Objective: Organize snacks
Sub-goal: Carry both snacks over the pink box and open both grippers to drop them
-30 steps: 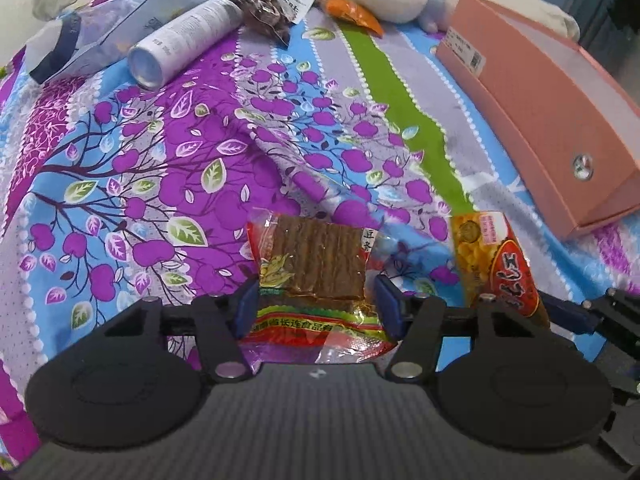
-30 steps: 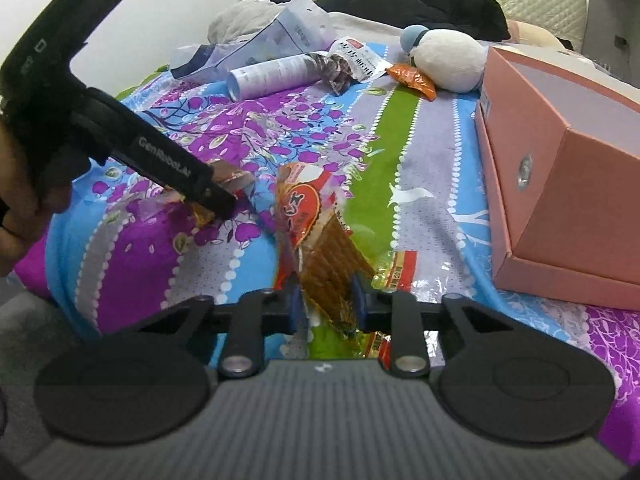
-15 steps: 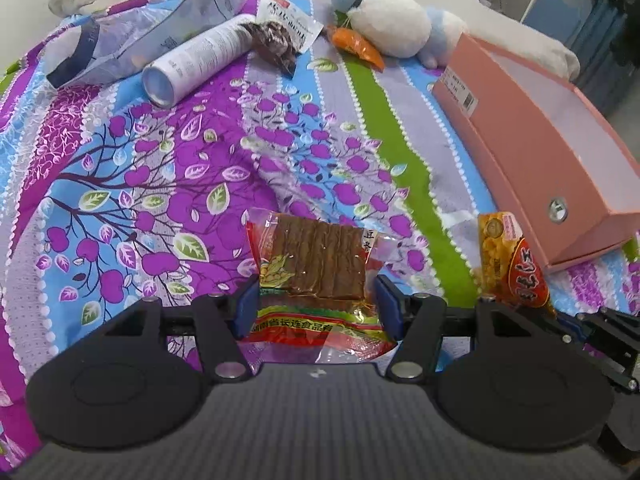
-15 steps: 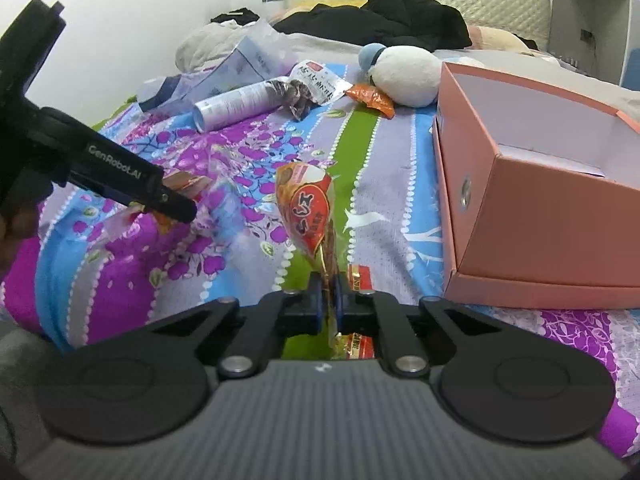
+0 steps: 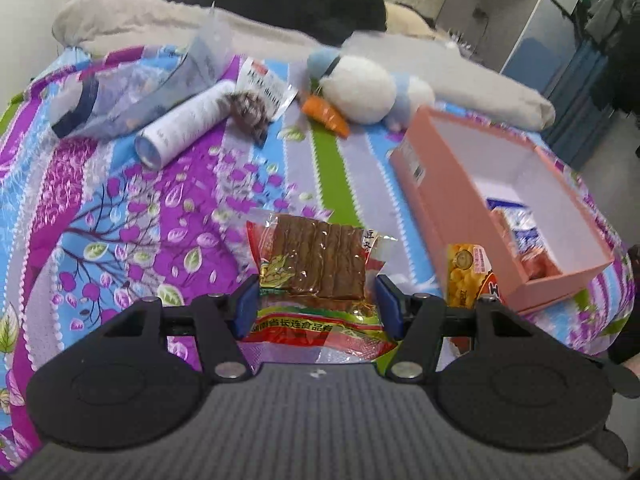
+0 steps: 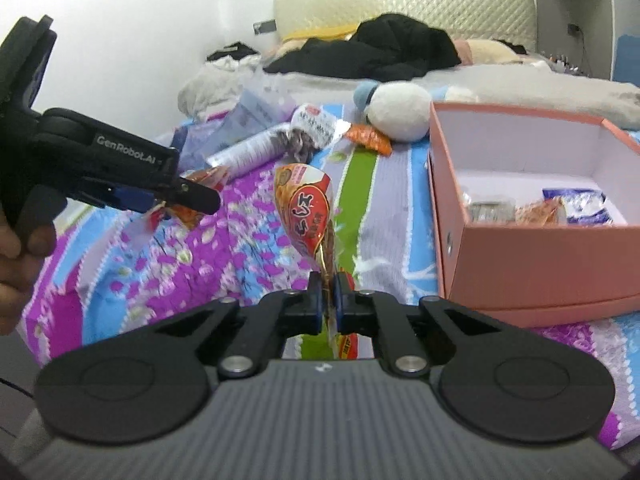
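My left gripper [image 5: 316,308] is shut on a clear packet of brown strips [image 5: 316,264], its blue pads pressing the packet's two sides, and holds it above the flowered bedspread [image 5: 120,208]. My right gripper [image 6: 328,296] is shut on the lower end of an orange-red snack packet [image 6: 306,208], which stands upright above the jaws. That packet [image 5: 468,272] also shows in the left wrist view, beside the pink box. The open pink box [image 6: 540,256] lies to the right and holds several small packets [image 6: 576,206]. The left gripper [image 6: 192,196] shows at the left of the right wrist view, held by a hand [image 6: 16,248].
At the far end of the bedspread lie a white cylinder can [image 5: 180,124], a clear plastic bag [image 5: 132,92], a packet of dark snacks [image 5: 256,108], a small orange packet [image 5: 324,114] and a white plush toy [image 5: 360,88]. Black clothes [image 5: 300,0] are piled behind.
Both grippers have risen, lifting their packets off the bedspread. The right jaws closed tight on the orange-red packet. The inside of the pink box has come into view.
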### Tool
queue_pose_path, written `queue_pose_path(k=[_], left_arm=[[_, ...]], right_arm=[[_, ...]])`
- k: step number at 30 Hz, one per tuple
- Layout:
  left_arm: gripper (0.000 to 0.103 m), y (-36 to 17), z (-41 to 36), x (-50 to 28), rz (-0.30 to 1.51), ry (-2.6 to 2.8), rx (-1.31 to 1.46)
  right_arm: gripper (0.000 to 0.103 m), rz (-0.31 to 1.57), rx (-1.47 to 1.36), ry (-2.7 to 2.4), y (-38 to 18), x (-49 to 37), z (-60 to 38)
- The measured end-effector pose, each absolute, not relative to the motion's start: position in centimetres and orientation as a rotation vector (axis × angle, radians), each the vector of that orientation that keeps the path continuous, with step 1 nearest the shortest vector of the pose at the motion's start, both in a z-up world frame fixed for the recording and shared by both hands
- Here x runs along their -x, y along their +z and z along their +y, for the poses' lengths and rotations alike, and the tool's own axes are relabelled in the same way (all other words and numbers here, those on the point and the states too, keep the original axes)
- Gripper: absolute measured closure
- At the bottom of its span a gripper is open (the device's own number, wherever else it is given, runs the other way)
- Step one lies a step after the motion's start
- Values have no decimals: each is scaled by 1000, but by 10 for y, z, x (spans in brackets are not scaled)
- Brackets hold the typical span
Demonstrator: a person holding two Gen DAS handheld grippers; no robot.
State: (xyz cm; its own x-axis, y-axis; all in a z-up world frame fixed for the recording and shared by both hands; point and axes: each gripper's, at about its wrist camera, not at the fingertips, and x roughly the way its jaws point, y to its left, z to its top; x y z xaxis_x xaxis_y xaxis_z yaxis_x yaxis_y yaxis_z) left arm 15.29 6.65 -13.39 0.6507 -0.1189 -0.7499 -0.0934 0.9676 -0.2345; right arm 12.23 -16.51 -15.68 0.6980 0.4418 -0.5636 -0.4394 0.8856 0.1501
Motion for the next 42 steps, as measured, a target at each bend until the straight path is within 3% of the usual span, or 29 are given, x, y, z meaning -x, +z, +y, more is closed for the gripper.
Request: queue_pose_path(k=[11,24,42], left_arm=[[37,-72,40,-158,763,-78,283],[37,-45,-18,-225,711,-227,321],[35,-91,-98,-342,934,-302,323]], right_arm=[[94,520,-55,425,-101,-124,-193],[94,413,-75,282,-63,-171,-249],[94,650,-74,98,-112,-277,-319]])
